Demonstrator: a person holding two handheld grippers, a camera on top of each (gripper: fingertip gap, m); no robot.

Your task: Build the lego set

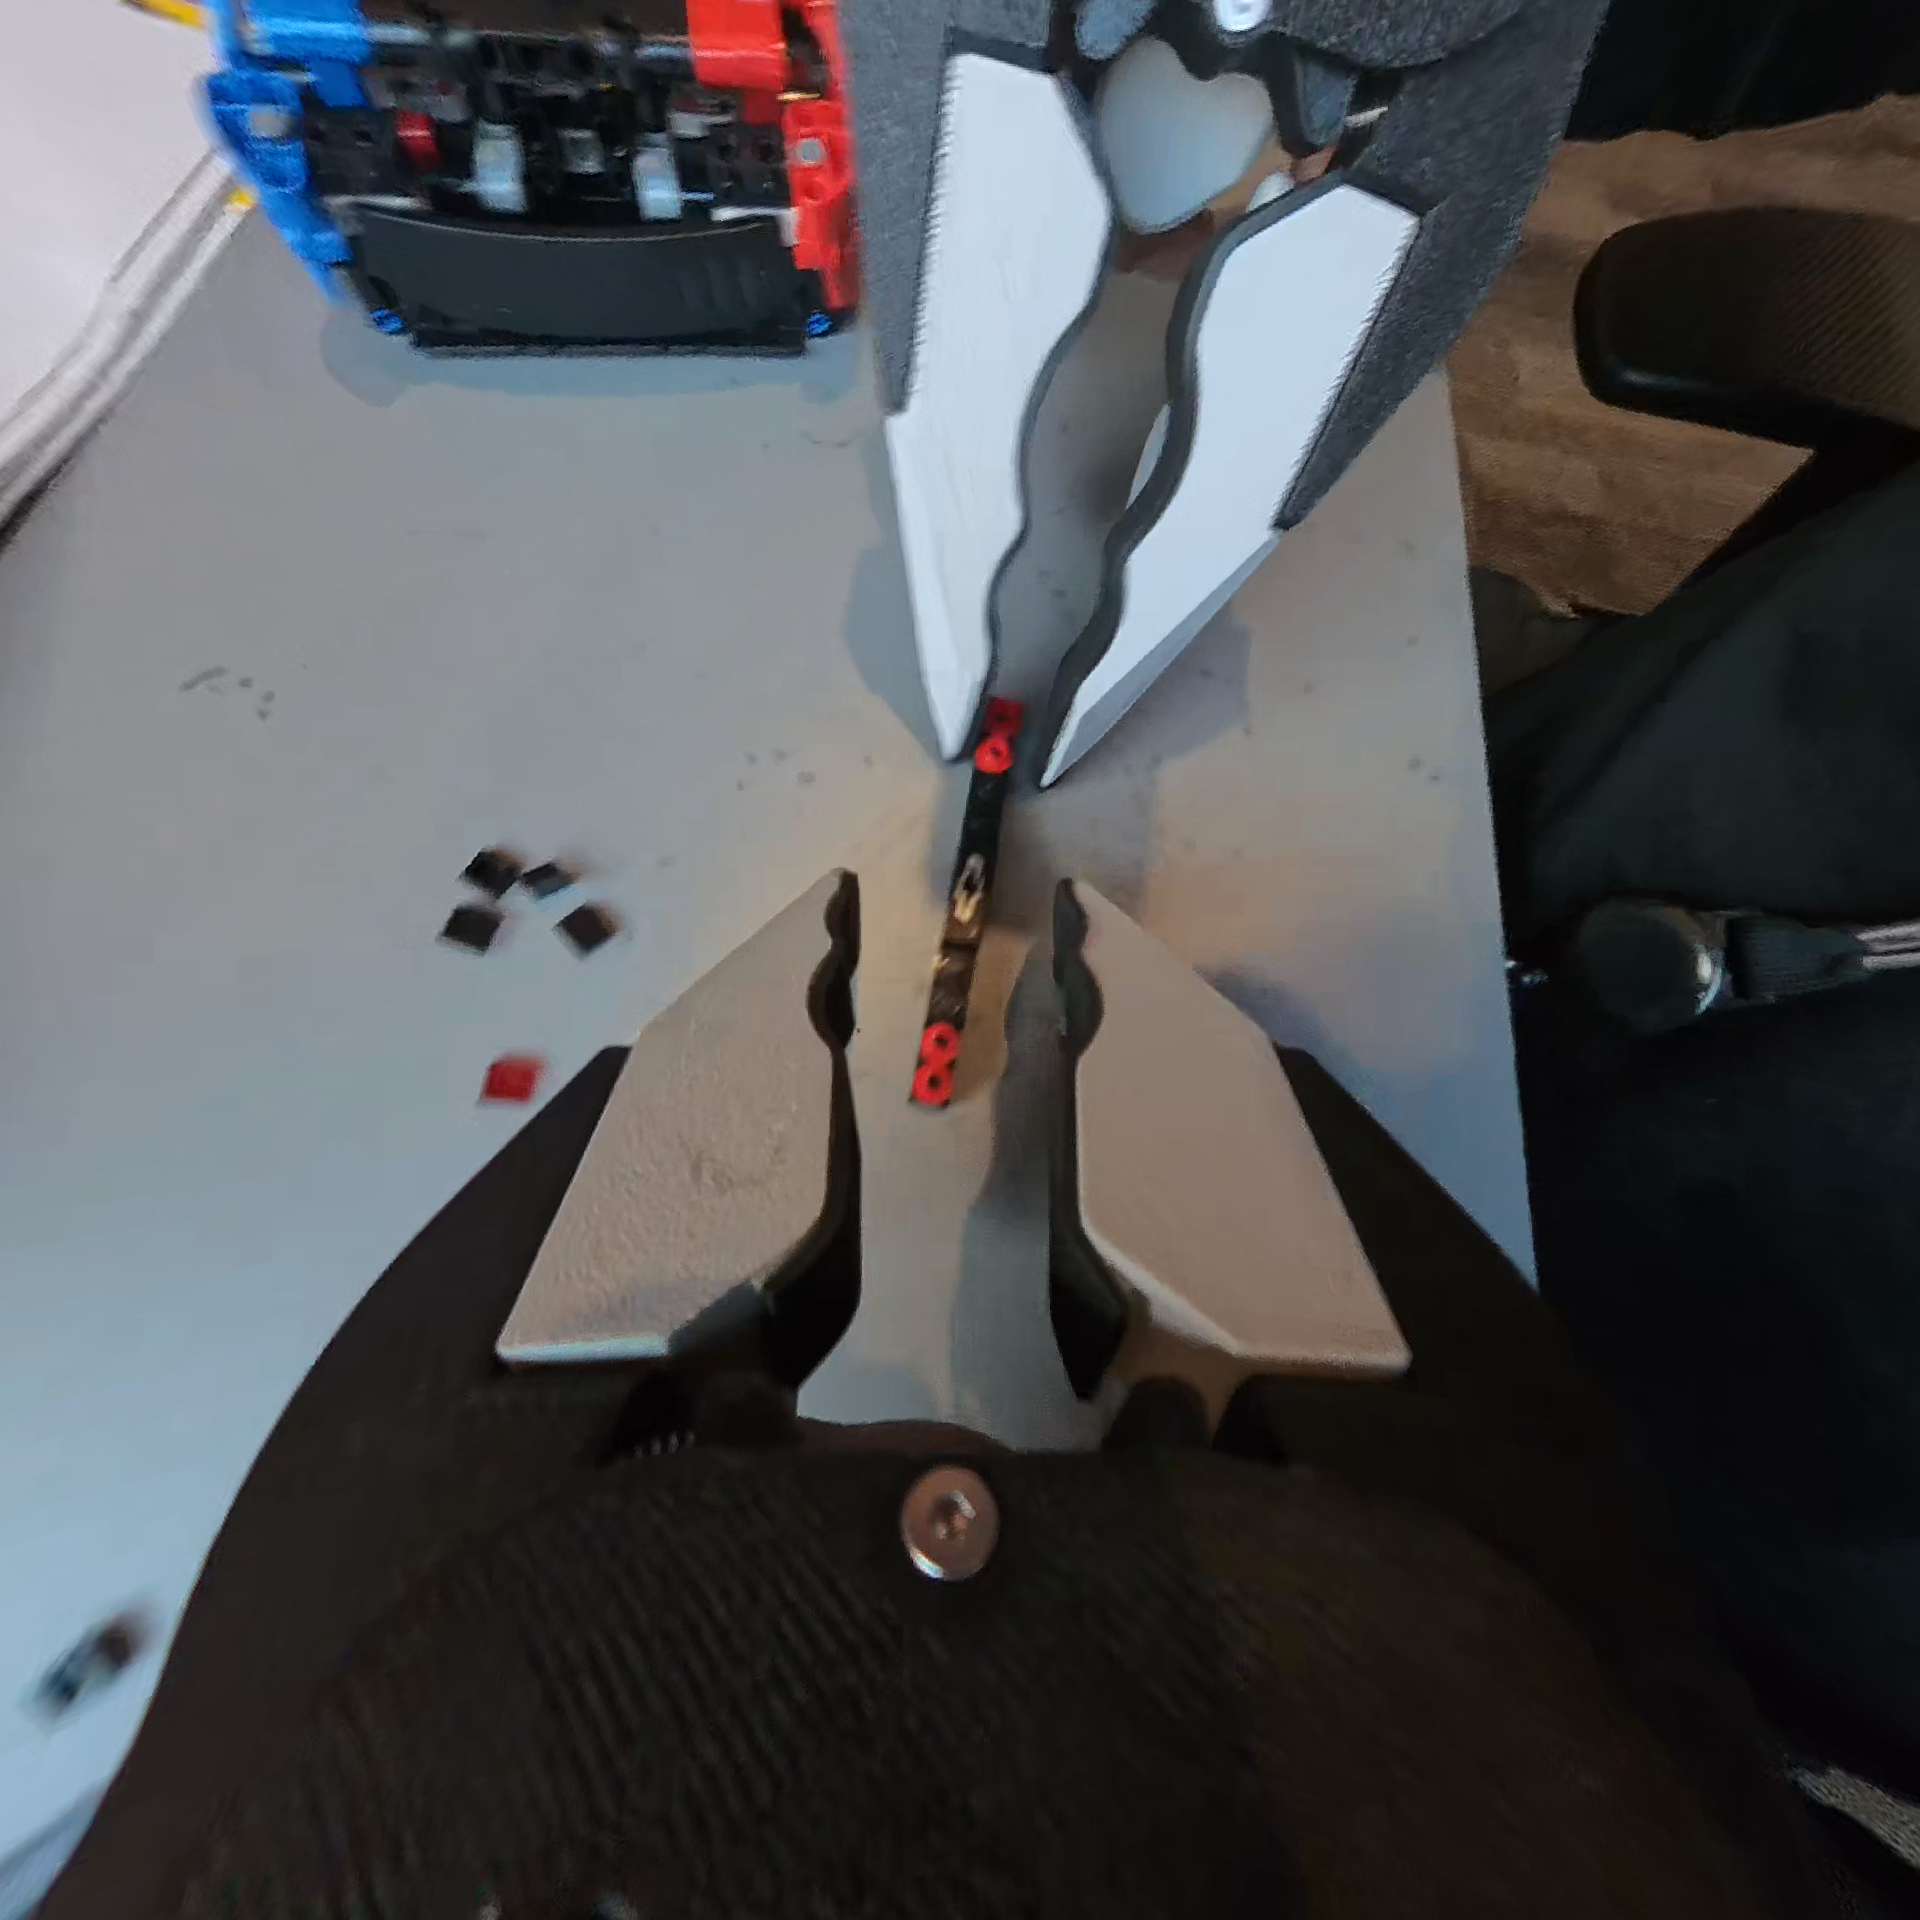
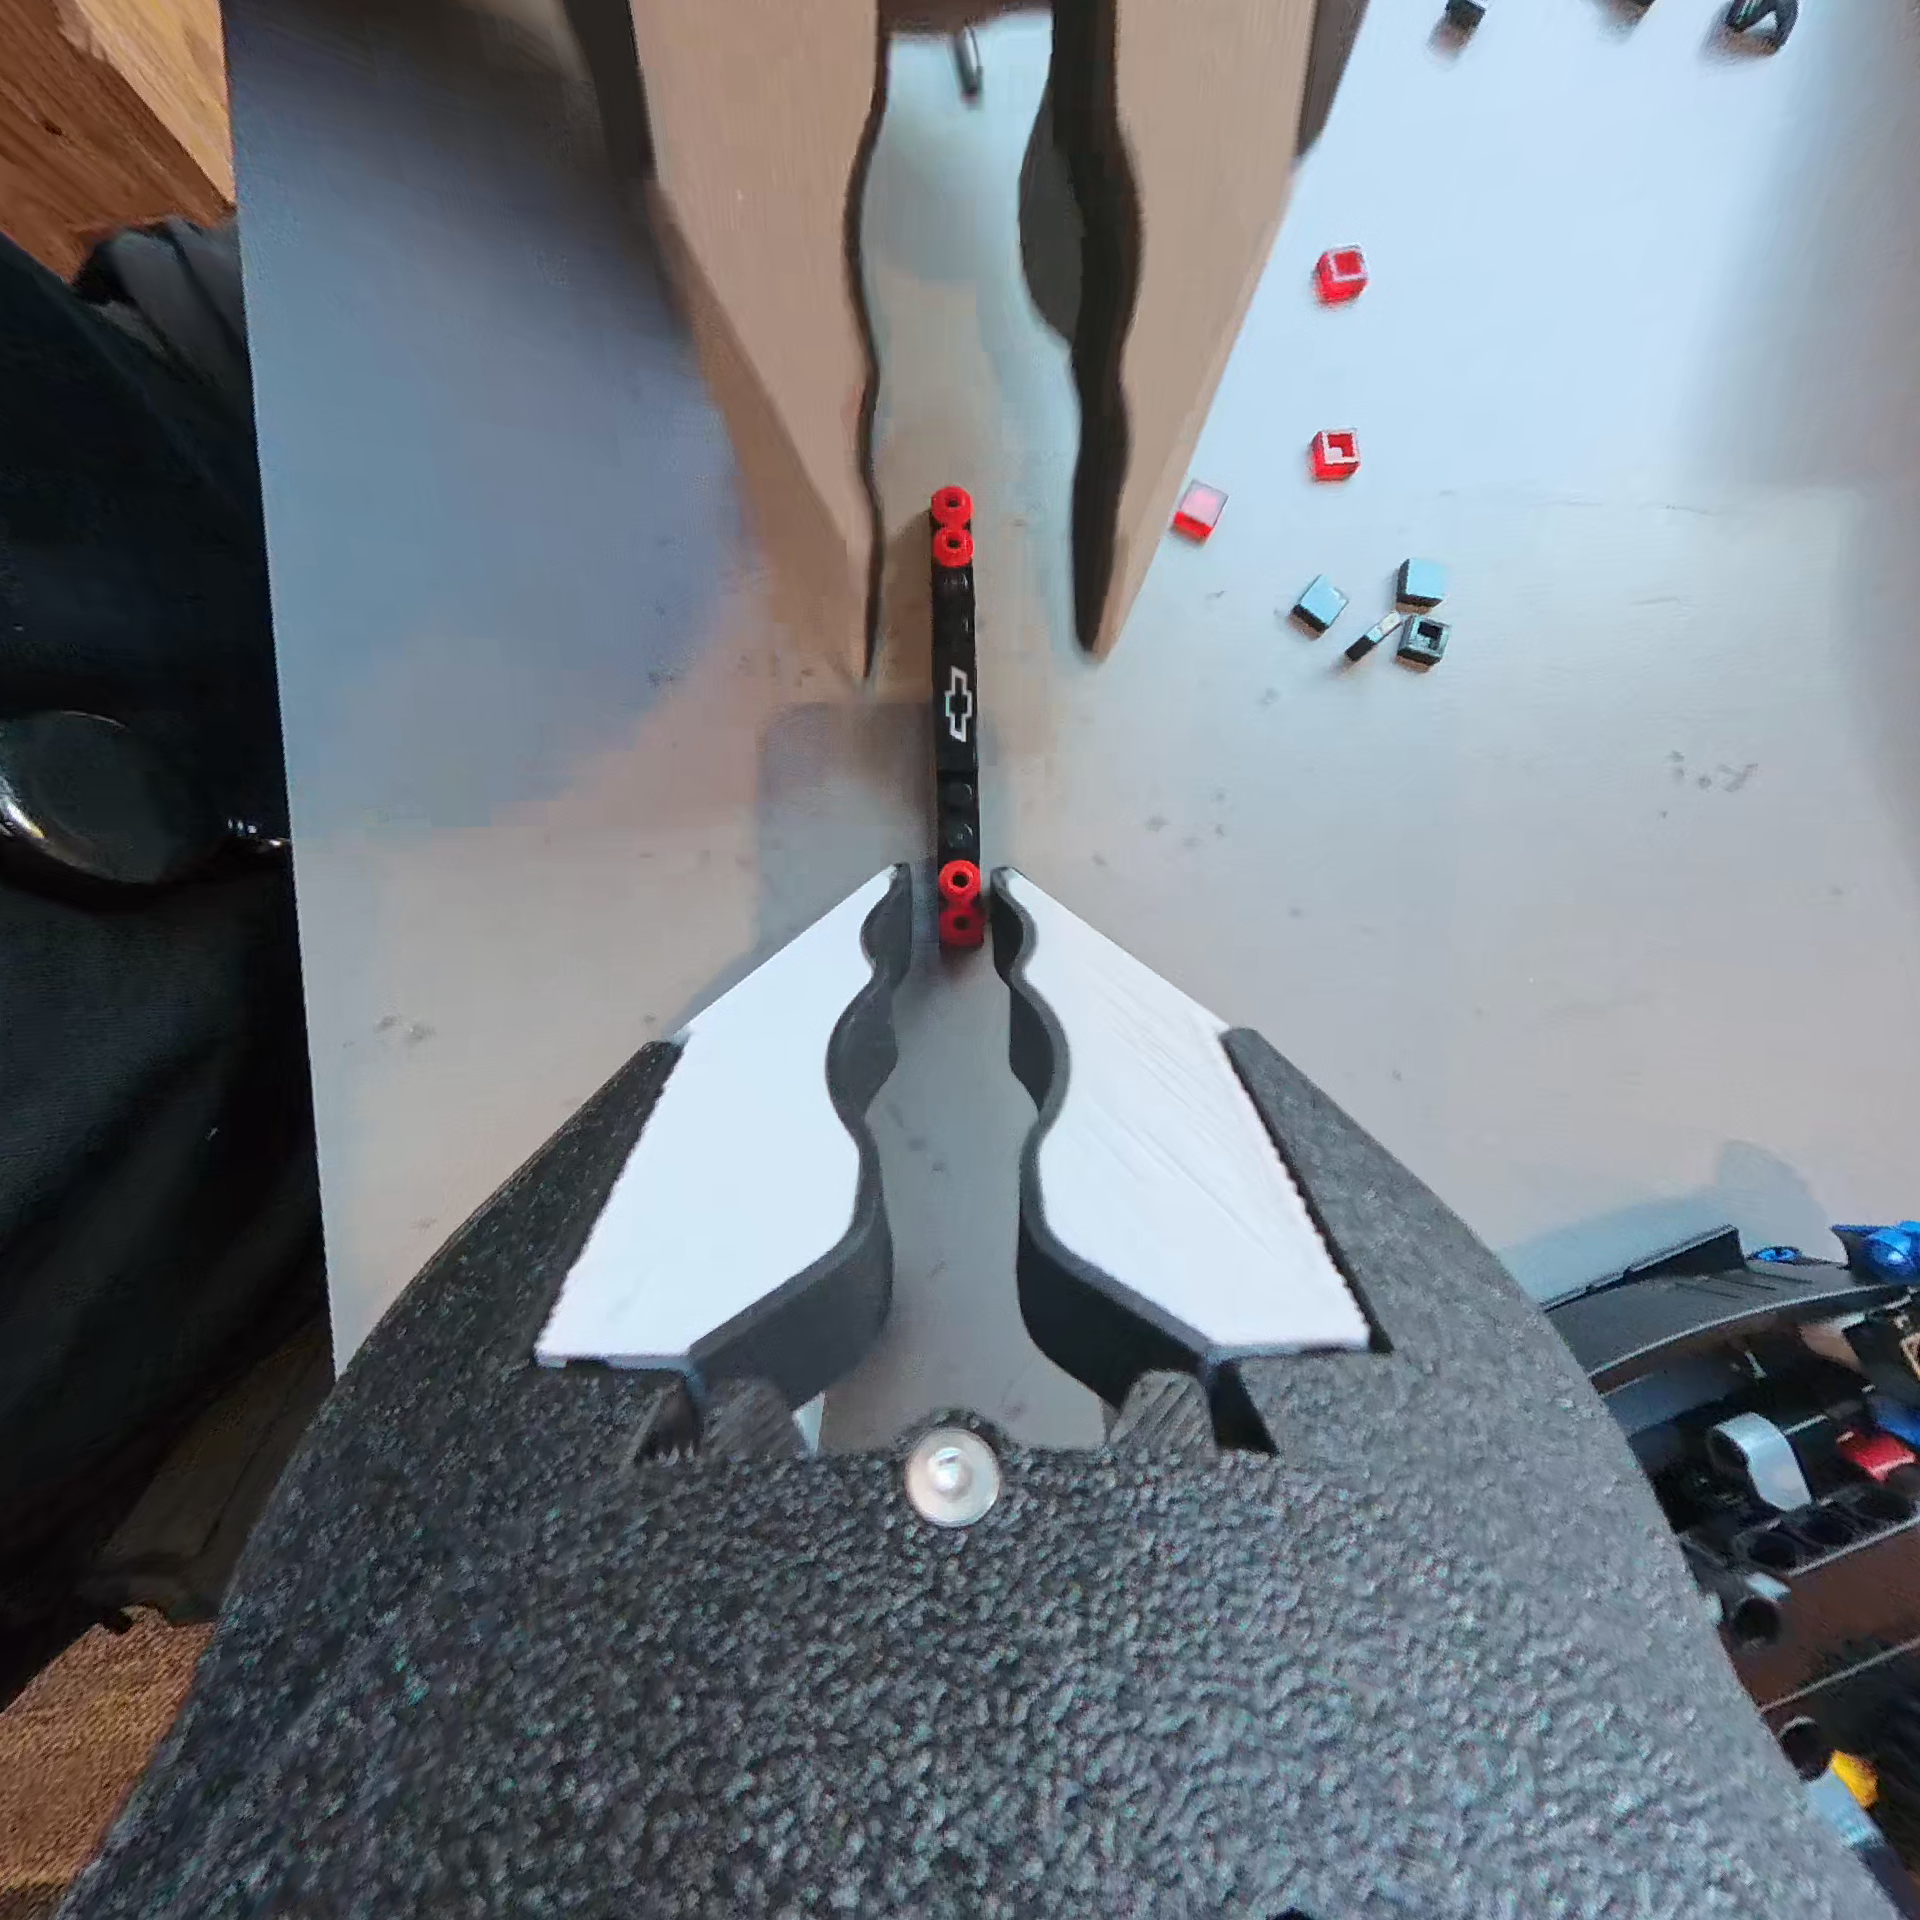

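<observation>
Left gripper [image 1: 956, 935] parted, astride one end of a thin black strip [image 1: 961, 904] with red studs at both ends. Right gripper [image 2: 951, 899] facing it, closed on the strip's [image 2: 956, 707] other red end. Strip near the grey table's [image 2: 520, 831] edge. Small black squares [image 1: 530, 899] and red tiles [image 2: 1335, 364] scattered mid-table. Half-built blue, red and black model [image 1: 540, 166] farther back.

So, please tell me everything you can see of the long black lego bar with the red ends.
The black lego bar is long, narrow, glossy plastic, studded, with a white outline emblem at its middle and two red ring pieces at each end. It lies flat on the grey table. The right gripper brackets one end closely; whether it touches is unclear. The left gripper stands open around the other.
</observation>
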